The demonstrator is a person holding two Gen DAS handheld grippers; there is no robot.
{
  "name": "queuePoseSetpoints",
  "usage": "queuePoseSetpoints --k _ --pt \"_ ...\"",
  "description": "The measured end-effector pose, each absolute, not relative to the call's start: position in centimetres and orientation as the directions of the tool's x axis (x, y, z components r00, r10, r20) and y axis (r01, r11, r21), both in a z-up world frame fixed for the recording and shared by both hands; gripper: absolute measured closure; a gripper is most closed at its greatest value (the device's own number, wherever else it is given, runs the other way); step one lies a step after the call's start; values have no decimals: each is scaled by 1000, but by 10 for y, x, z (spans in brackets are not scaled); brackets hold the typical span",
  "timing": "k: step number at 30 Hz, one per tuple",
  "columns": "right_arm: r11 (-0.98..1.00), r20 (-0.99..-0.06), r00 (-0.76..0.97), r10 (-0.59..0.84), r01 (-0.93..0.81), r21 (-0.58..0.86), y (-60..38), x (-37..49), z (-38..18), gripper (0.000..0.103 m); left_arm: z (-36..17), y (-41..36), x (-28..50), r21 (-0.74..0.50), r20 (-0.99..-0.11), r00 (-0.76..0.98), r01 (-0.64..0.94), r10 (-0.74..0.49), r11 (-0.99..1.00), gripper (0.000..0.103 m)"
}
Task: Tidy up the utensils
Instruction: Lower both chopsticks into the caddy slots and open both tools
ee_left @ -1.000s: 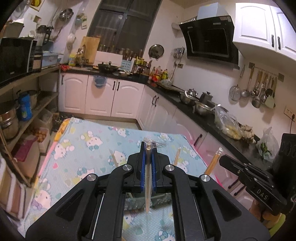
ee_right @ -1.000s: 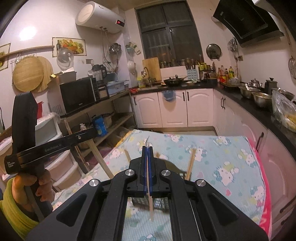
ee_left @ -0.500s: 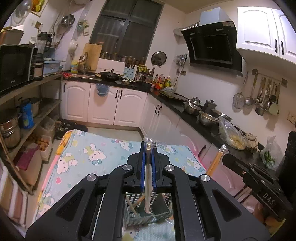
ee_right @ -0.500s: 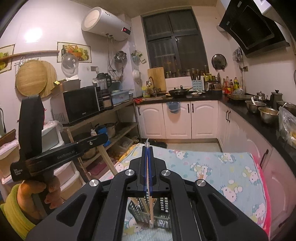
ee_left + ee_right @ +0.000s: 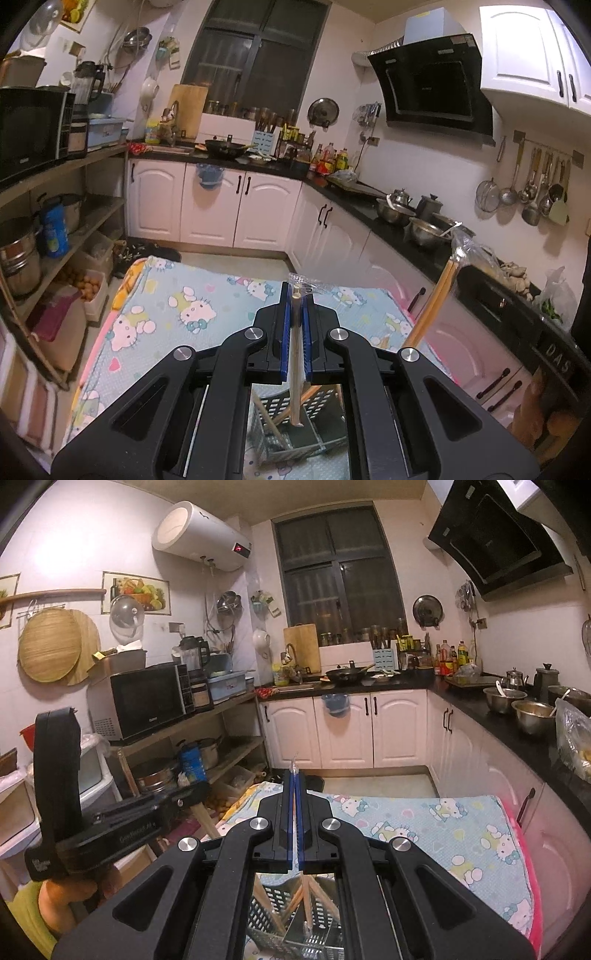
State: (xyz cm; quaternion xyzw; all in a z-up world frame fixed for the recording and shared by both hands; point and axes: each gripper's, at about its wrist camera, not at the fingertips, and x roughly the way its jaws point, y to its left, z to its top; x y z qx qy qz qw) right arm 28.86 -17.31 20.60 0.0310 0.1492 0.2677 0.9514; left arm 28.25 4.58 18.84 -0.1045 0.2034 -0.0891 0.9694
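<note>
Chopsticks (image 5: 296, 354) in plastic wrap were pinched by the left gripper (image 5: 295, 314) above the perforated basket (image 5: 291, 413); the right gripper (image 5: 294, 805) likewise pinched its wrapped pair (image 5: 294, 775) above it. Lowering tips-first into one compartment looked wisest.

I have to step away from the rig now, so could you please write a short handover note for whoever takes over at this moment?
Left gripper: shut on a plastic-wrapped pair of chopsticks, whose lower end hangs over the perforated basket.
Right gripper: shut on another wrapped pair of chopsticks, also pointing down into the basket.
The basket stands on the cartoon-print cloth and already has a few loose chopsticks leaning inside.
Done: both pairs are picked up and brought above the basket.
Left: lower and release each pair into the basket. Whether more utensils remain on the cloth cannot be seen from here.
</note>
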Motion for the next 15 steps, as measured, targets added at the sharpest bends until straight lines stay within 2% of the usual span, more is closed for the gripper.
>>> queuePoseSetpoints --k 15 --pt "863 -320 802 504 -479 161 -161 319 169 101 145 41 295 -252 -446 861 142 -245 957 102"
